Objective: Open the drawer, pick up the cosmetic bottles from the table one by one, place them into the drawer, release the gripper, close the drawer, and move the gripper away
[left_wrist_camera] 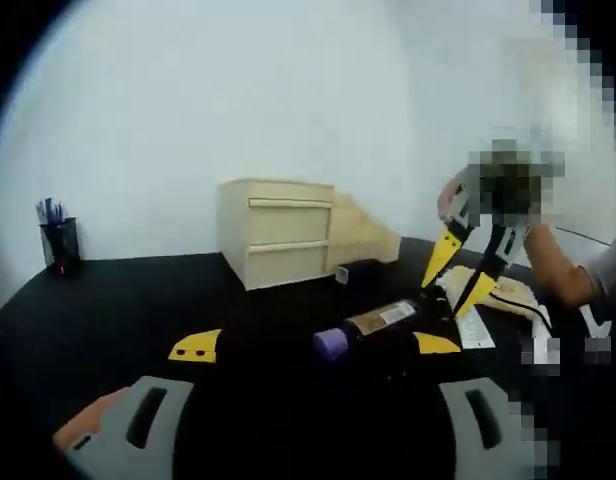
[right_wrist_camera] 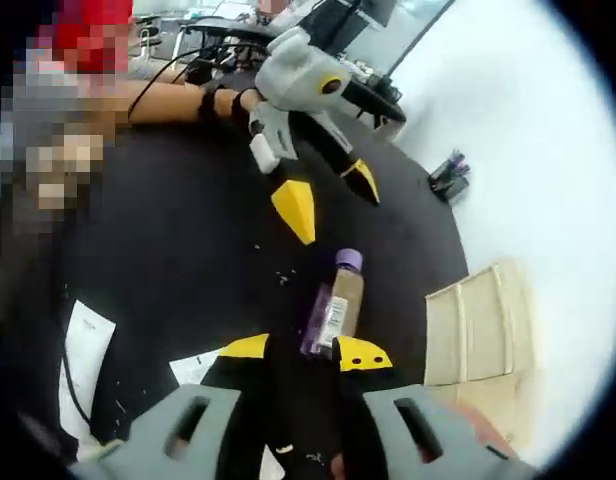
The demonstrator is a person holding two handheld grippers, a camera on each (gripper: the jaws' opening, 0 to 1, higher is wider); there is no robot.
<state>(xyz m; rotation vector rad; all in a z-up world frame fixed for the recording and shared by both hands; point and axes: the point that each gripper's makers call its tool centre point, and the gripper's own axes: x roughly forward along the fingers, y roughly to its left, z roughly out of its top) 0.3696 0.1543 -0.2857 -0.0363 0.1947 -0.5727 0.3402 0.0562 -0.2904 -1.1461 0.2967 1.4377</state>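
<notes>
At the far left of the left gripper view a dark pen cup (left_wrist_camera: 59, 243) stands on the black bench (left_wrist_camera: 138, 300). Further right sits the small cream drawer unit (left_wrist_camera: 278, 232), both drawer fronts flush, so the drawer looks not yet opened. The left gripper (left_wrist_camera: 313, 350) hovers with its yellow-tipped fingers (left_wrist_camera: 196, 346) spread wide and empty. Between and just beyond them lies the cosmetic bottle (left_wrist_camera: 366, 325) on its side, purple cap pointing toward this gripper, long axis running away to the right.

The right gripper (right_wrist_camera: 306, 352) is nearer: in the right gripper view the bottle's base end sits between its yellow tips, which stand narrow around it; whether they actually pinch it is hard to judge. A second dark item (left_wrist_camera: 360, 271) beside the drawer unit is too dim to identify. Papers (right_wrist_camera: 85, 345) lie at the bench's edge, partly cut off.
</notes>
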